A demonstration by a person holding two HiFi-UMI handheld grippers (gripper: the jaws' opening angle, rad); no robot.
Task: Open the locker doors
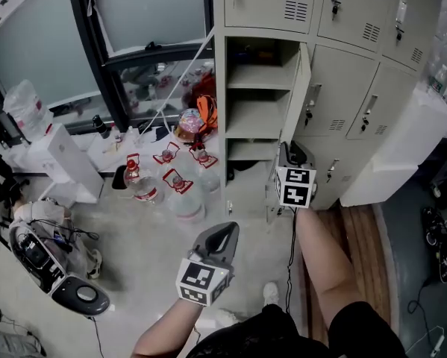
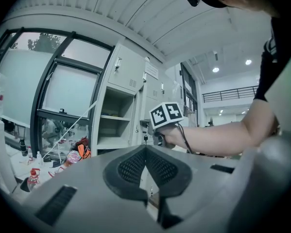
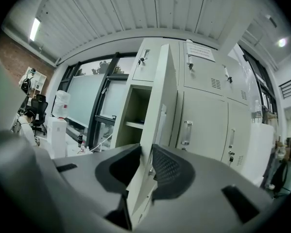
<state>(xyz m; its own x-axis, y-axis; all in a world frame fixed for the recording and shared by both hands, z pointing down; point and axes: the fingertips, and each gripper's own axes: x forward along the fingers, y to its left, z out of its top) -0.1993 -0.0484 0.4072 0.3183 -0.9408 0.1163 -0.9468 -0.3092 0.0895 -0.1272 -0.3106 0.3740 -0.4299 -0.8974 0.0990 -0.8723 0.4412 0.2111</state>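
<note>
The grey locker bank [image 1: 357,21] stands ahead, with one tall door [image 1: 303,73] swung out from an open shelved compartment [image 1: 257,95]. My right gripper [image 1: 286,155] is at that door's free edge. In the right gripper view the door [image 3: 160,106] runs edge-on between the two pads, and the gripper [image 3: 147,166] is shut on it. The neighbouring doors [image 3: 203,125] are closed. My left gripper [image 1: 224,233] hangs lower, over the floor, pointing towards the lockers. Its pads [image 2: 133,166] meet with nothing between them, and the right gripper's marker cube [image 2: 167,114] shows beyond them.
Several large water bottles [image 1: 174,189] stand on the floor left of the open locker. A white box [image 1: 63,162] and cabled gear [image 1: 36,252] lie further left. A white panel [image 1: 402,148] leans against the lockers on the right. Windows run behind.
</note>
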